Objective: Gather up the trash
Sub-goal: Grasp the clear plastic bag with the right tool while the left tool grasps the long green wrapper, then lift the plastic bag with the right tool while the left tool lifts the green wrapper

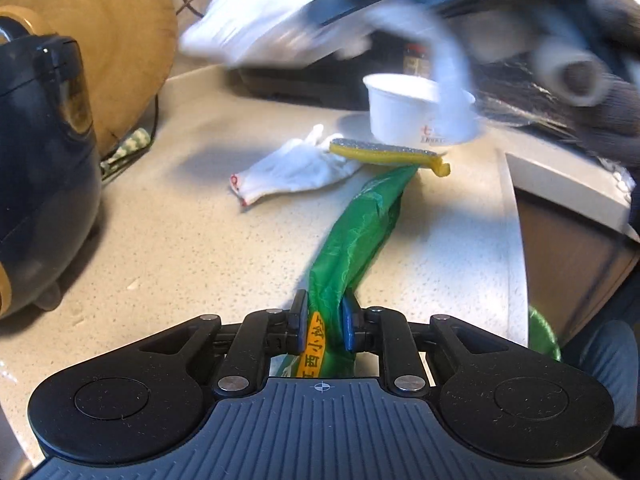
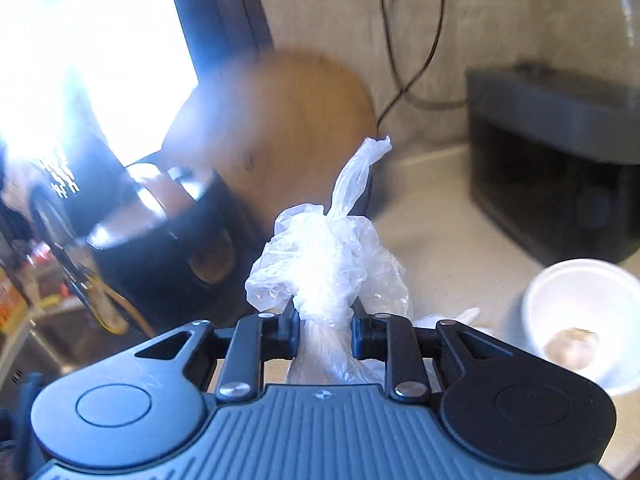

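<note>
Your left gripper holds the green bag: its fingers pinch the twisted neck of it, and the rest of the bag lies stretched over the tabletop toward the far side. Your right gripper pinches a crumpled clear plastic bag between its fingers, and in the left view this gripper appears high and blurred above the tabletop.

I judge that the step in hand is to bring this clear plastic into the green bag. For this, the green bag needs an open mouth, and now it is twisted thin, so it is better to loosen it or lift the neck before you come with the plastic. Keep the pinch of the right fingers firm, because such thin film slips easily and 1 loose tail stands up above them.

More trash waits on the tabletop: a white paper cup, a yellow sponge just in front of it that touches the far end of the green bag, and a crumpled white tissue beside the sponge. Move the right gripper calmly over the cup, which probably tips over easily.
</note>
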A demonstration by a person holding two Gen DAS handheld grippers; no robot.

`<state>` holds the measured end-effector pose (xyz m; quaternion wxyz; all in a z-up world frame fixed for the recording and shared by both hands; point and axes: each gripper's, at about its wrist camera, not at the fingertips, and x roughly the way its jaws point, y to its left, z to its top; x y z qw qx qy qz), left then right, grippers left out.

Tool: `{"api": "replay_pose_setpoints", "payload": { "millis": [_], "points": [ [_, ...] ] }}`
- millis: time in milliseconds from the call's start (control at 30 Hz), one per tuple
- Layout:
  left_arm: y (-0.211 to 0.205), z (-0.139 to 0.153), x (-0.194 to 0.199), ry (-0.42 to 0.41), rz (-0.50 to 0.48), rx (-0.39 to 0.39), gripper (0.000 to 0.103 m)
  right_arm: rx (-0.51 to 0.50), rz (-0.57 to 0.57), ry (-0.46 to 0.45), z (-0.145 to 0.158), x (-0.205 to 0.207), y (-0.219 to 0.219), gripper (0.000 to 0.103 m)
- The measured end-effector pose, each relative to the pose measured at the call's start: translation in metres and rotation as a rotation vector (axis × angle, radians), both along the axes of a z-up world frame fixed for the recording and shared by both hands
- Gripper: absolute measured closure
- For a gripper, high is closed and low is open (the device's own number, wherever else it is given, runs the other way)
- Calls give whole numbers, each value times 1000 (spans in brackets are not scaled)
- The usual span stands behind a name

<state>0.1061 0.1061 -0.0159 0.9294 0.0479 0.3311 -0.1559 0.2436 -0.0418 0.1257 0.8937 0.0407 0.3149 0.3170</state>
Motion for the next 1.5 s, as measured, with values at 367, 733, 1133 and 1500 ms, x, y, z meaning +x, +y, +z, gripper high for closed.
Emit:
{"api": "replay_pose_setpoints", "payload": {
  "millis": [367,733,1133,1500],
  "points": [
    [-44,20,-44,-115,-35,37,84,-28,-131,-98,-26,-68,-88,80],
    [-97,-9,-38,-60,-50,165,72,-36,-168,16,-107,-85,-113,79],
    [-103,-11,-20,3,-23,78,61,46,-176,63,-135,-70,-119,77],
    [-106,-12,-26,-42,-41,64,79,15,-178,50,-133,-72,-113,77]
  ]
}}
